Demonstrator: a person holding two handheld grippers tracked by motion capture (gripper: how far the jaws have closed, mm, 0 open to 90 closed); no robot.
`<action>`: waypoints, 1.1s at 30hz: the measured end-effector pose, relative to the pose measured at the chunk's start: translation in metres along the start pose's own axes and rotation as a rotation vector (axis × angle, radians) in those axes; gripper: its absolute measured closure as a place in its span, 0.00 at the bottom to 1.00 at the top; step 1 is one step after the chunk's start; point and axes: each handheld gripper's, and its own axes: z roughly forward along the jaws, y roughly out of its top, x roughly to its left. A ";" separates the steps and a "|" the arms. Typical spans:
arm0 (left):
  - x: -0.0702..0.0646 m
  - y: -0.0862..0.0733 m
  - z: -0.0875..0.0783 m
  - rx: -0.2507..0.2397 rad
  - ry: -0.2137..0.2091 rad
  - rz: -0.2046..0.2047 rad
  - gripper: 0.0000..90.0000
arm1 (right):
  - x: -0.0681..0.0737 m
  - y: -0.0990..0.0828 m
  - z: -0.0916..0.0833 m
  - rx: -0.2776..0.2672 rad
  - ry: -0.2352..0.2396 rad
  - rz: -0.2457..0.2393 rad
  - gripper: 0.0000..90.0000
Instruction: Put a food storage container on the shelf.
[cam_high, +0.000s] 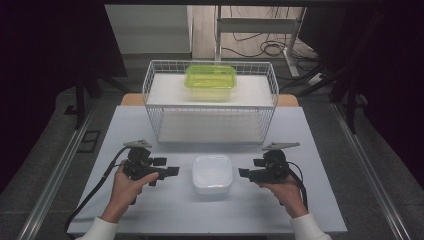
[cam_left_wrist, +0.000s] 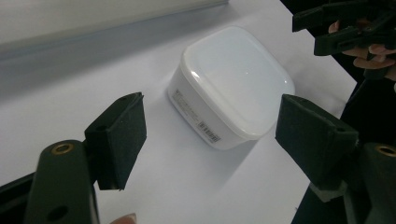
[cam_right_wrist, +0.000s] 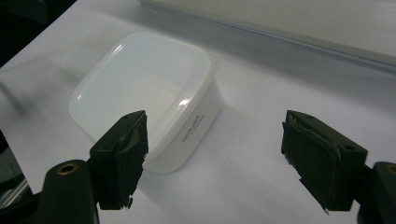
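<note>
Dark floor with cables surrounds a pale table (cam_high: 150, 210), on which a white wire rack (cam_high: 210, 102) stands at the far side with a green lidded box (cam_high: 210, 76) on its top shelf. At the near middle of the table sits a white lidded container (cam_high: 212, 173), square with rounded corners, resting flat with its lid on and nothing touching it.

From the bottom of the high view two forearms in white sleeves come in. At the left of the container the left hand (cam_high: 127, 186) holds the left gripper (cam_high: 170, 171) roughly level, its tips aimed rightward at the container and just short of it. Its jaws stand wide apart; in the left gripper view the container (cam_left_wrist: 231, 86) lies beyond and between the two black pads (cam_left_wrist: 119, 137), apart from both.

The right hand (cam_high: 282, 190) mirrors this pose on the other side, holding the right gripper (cam_high: 243, 173) level and pointed leftward, near the container's right edge. Its jaws also stand wide apart, with nothing between them; in the right gripper view the container (cam_right_wrist: 144, 93) sits ahead and to the left, partly behind the left pad (cam_right_wrist: 121, 154), with bare table between the pads
</note>
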 end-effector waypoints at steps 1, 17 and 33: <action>0.000 0.000 0.002 0.002 -0.004 -0.007 0.27 | 0.000 0.000 0.000 -0.002 0.004 0.005 0.26; 0.004 -0.003 0.033 0.011 -0.053 -0.130 0.28 | 0.005 -0.003 0.016 0.016 -0.007 0.103 0.33; 0.012 -0.006 0.059 0.058 -0.096 -0.229 0.32 | -0.001 -0.001 0.037 0.026 0.076 0.193 0.41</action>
